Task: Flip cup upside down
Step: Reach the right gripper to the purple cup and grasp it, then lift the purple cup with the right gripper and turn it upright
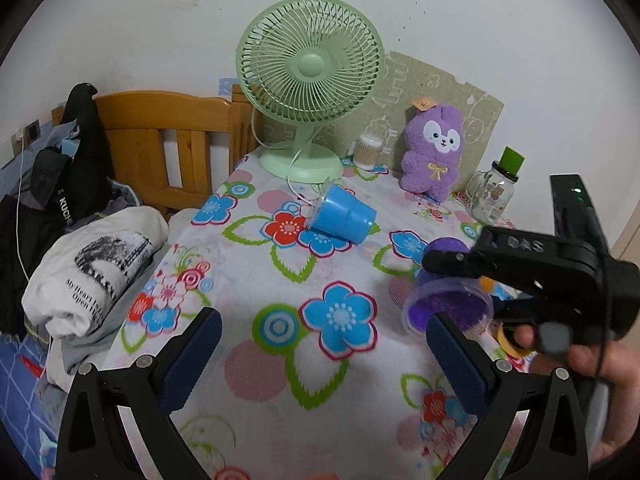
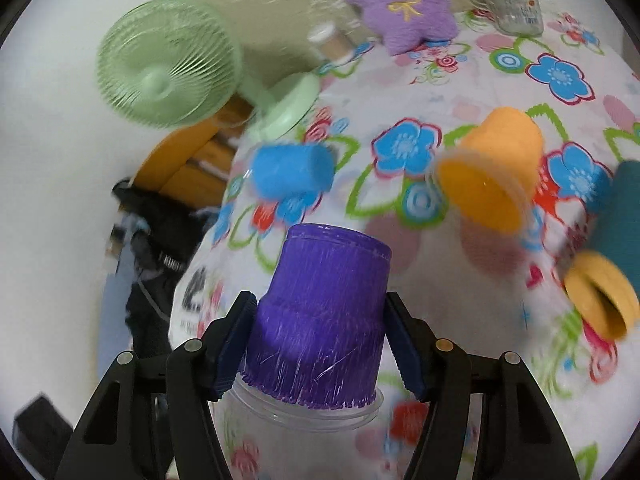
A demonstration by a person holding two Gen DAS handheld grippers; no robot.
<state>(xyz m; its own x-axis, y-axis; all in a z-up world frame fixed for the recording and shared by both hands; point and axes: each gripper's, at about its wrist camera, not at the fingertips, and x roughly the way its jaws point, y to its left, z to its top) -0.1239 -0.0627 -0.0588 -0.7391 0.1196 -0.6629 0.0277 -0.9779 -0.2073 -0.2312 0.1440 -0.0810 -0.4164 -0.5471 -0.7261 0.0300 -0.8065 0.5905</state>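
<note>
A purple cup [image 2: 320, 320] with a clear rim is held between the fingers of my right gripper [image 2: 320, 344], which is shut on it. It is tilted, its base pointing away and its mouth toward the camera. In the left wrist view the same purple cup [image 1: 448, 304] hangs above the table at the right, in the right gripper [image 1: 440, 276]. My left gripper [image 1: 324, 360] is open and empty over the floral tablecloth [image 1: 280, 280]. A blue cup [image 1: 342, 216] lies on its side near the fan; it also shows in the right wrist view [image 2: 292, 172].
An orange cup [image 2: 492, 168] and a yellow cup [image 2: 600, 296] lie on their sides. A teal object [image 2: 624, 216] sits at the right edge. A green fan [image 1: 308, 80], purple plush [image 1: 434, 152], glass jar [image 1: 492, 192] and cotton swab box [image 1: 368, 152] stand at the back. Clothes [image 1: 92, 264] lie left.
</note>
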